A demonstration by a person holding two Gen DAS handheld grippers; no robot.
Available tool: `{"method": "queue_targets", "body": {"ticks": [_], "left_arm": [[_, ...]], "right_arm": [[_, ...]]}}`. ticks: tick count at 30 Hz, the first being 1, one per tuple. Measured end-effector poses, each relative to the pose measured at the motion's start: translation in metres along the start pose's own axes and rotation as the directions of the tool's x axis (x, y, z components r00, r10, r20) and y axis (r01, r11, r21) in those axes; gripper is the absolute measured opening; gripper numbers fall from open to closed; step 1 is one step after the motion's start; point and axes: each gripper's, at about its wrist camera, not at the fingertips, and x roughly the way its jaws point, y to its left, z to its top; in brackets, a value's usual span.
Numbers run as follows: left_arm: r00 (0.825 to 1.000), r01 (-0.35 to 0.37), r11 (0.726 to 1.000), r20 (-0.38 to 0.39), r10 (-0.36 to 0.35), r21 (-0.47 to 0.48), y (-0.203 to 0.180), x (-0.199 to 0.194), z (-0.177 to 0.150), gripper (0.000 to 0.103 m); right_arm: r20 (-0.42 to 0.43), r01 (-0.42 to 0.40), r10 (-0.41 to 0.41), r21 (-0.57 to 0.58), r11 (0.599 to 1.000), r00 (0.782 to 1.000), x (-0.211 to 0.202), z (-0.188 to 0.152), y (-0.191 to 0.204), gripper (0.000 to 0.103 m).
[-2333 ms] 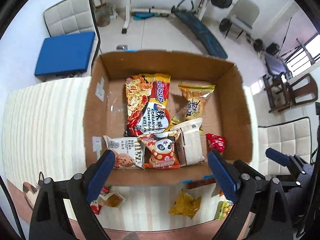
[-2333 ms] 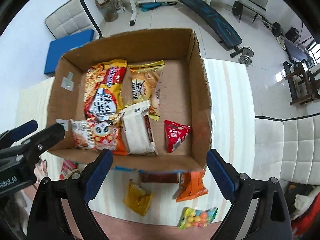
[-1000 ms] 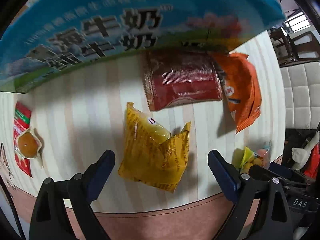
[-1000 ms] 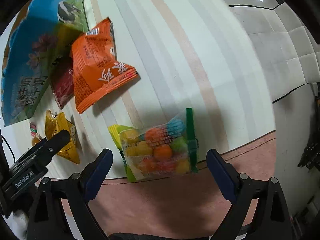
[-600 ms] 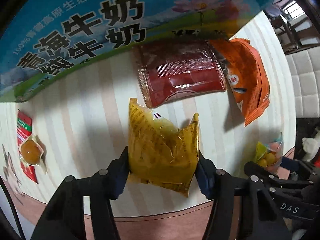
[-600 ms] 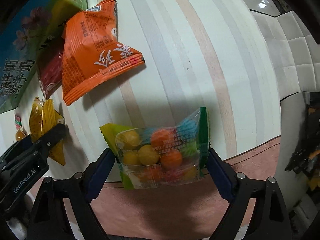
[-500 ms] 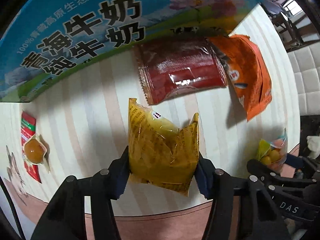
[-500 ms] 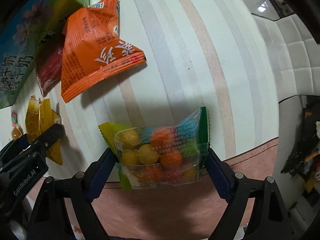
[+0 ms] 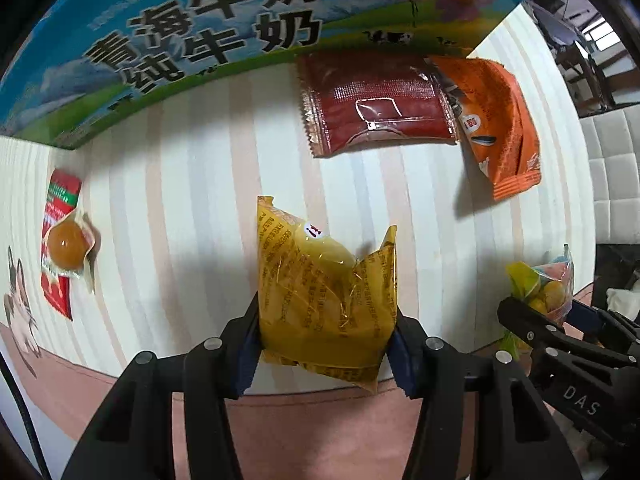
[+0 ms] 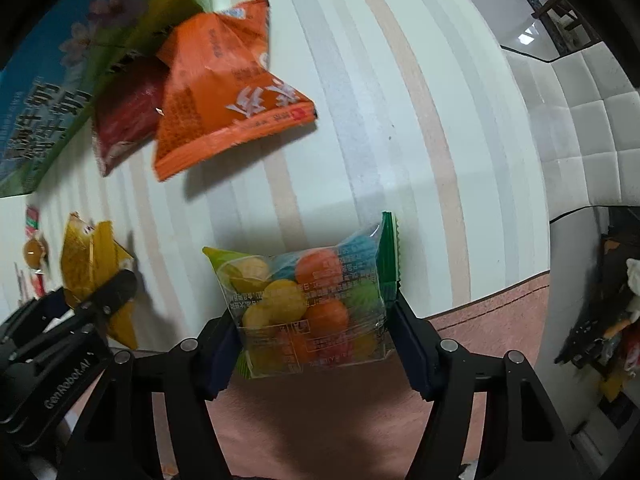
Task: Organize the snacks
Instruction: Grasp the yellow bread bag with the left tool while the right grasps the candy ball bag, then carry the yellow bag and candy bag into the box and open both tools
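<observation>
Both grippers have come down from above the box to the near edge of the striped table (image 9: 200, 184), and each pair of jaws, wide a second ago, is closing on a packet.

Largest in view is the blue and green milk carton box (image 9: 192, 40), cut off by the top of the left wrist picture and blurred at the upper left of the right wrist one. Its interior is out of sight.

Just below it lie a dark red packet (image 9: 376, 108) and an orange packet (image 9: 496, 120), the orange one overlapping the red one's right end.

Left gripper (image 9: 326, 344): the blue pads press both sides of a crumpled yellow packet (image 9: 324, 296), whose lower part sits between them while its two upper corners stick up. The small print on it is too fine to read.

Right gripper (image 10: 312, 344): the jaws flank a clear packet of coloured candy balls (image 10: 308, 300) with green sealed ends. The pads touch its sides near the table's edge. Motion blur softens this view.

Smallest, at the far left, a red sachet with a round amber sweet (image 9: 64, 240) lies flat, well apart from the rest.
</observation>
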Motion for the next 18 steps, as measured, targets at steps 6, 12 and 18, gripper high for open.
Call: {"method": "queue_targets", "body": {"ticks": [6, 12, 18], "left_arm": [[0.998, 0.049, 0.998, 0.029, -0.048, -0.034, 0.013, -0.028, -0.009, 0.051], [0.992, 0.088, 0.995, 0.093, -0.084, -0.044, 0.023, -0.074, -0.019, 0.051], [0.974, 0.149, 0.986, 0.184, -0.133, -0.071, 0.045, -0.136, 0.005, 0.051]], "right_arm": [[0.045, -0.053, 0.054, -0.018, 0.998, 0.998, -0.032, -0.005, 0.003, 0.070], [0.081, -0.111, 0.116, -0.058, 0.992, 0.990, -0.074, -0.007, -0.006, 0.070], [0.123, -0.182, 0.194, -0.101, 0.978, 0.973, -0.126, -0.009, 0.021, 0.070]]}}
